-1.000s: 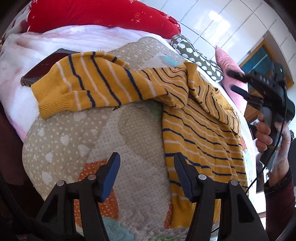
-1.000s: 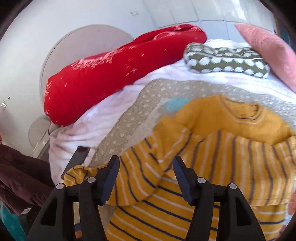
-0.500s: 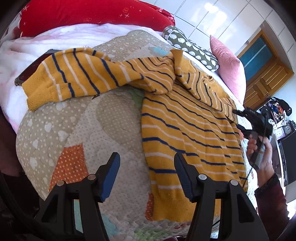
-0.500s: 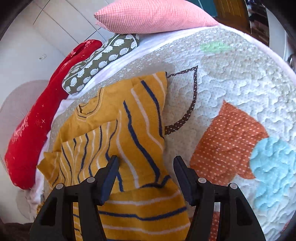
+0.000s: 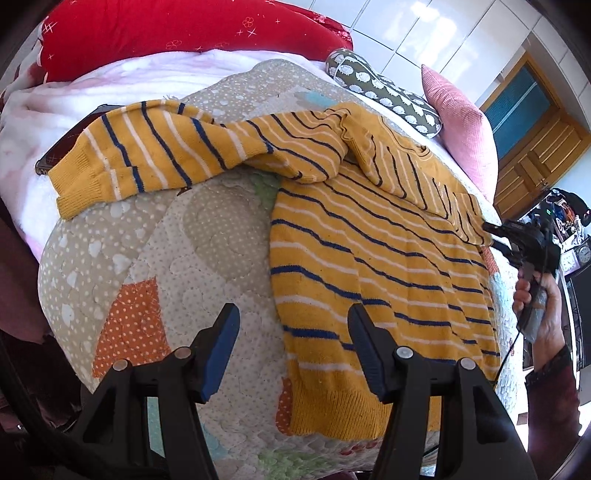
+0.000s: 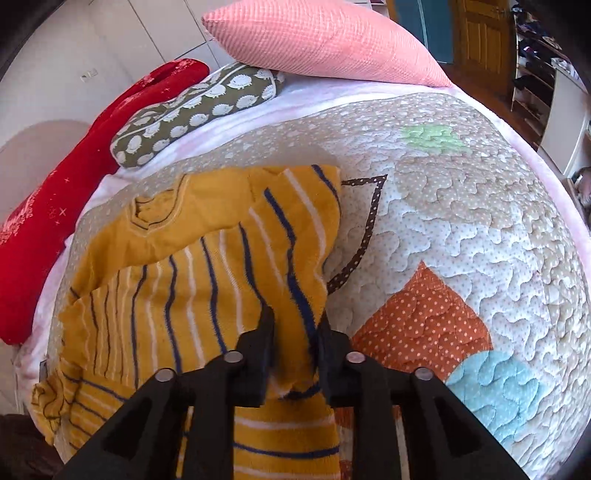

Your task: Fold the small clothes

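A yellow sweater (image 5: 373, 258) with navy and white stripes lies flat on the quilted bedspread (image 5: 207, 236). One sleeve (image 5: 155, 155) stretches out to the left. The other sleeve is folded over the body. My left gripper (image 5: 293, 332) is open and empty, above the sweater's hem at its lower left. My right gripper (image 6: 293, 332) is shut on the folded sleeve's cuff (image 6: 291, 288) at the sweater's right edge. It also shows in the left wrist view (image 5: 493, 236), far right, held in a hand.
A red bolster (image 5: 177, 33), a green patterned cushion (image 5: 384, 92) and a pink pillow (image 5: 461, 129) lie along the head of the bed. A dark flat object (image 5: 74, 136) lies under the left cuff. Bare quilt (image 6: 461, 240) spreads right of the sweater.
My right gripper has swung from the left sleeve over to the sweater's right edge and shut on the folded sleeve's cuff. The left gripper has stayed open near the hem.
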The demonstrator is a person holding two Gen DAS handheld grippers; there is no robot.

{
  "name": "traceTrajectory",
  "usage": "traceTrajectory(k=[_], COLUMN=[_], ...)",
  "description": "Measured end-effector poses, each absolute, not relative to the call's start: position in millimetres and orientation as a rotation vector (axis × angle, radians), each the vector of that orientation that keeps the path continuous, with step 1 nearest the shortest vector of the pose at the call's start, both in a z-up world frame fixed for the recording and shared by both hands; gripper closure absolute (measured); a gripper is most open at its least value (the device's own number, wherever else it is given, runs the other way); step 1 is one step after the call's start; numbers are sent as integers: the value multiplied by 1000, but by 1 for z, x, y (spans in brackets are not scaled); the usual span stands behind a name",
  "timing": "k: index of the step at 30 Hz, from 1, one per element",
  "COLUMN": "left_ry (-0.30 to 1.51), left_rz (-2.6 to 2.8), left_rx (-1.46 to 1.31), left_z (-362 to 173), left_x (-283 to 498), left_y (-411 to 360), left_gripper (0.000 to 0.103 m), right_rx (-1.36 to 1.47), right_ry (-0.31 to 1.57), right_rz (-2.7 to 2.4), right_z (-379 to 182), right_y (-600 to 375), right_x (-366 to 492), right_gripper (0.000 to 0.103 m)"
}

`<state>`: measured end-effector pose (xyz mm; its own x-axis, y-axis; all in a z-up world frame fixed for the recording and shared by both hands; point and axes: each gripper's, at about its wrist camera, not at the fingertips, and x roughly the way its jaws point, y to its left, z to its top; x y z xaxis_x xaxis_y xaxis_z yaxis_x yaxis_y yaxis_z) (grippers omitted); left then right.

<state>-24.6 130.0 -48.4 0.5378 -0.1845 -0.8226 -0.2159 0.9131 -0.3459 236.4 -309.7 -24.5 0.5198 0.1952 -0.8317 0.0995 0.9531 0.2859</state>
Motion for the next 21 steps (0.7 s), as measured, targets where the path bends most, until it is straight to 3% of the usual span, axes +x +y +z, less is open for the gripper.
traceTrajectory(k=[1,2,7,8,9,10,11,16,19,21], left_ry=[1010,1008,985,984,980,972,964,917,919,935], left_rz=[19,19,61,73,85,94,104,195,246,260], left_rx=[-439,-441,-468,-485,-506,-524,-532,-502,-512,-549], left_z=[-48,-48,-47,-48,-48,-47,-46,-42,-50,-60], left_x=[-26,-27,-33,-35,-37,-40,-44,-68,-80,-88], left_y=[131,133,153,159,165,170,175,200,219,231], left_gripper=[43,43,43,43,43,43,43,42,40,40], right_rx=[338,358,414,428,427,411,383,114,168,125], right_ry=[1007,987,1061,1077,1095,1120,1149,1051,952,910], right_rz=[61,58,114,130,144,169,185,-195,-92,95], right_z=[-20,-15,-31,-37,-43,-49,-54,-26,18,41], right_y=[-314,-321,-331,-328,-324,-319,-314,-323,-296,-242], right_x=[224,209,128,114,101,93,87,79,73,74], right_gripper=[46,36,36,38,49,93,98,99,97,89])
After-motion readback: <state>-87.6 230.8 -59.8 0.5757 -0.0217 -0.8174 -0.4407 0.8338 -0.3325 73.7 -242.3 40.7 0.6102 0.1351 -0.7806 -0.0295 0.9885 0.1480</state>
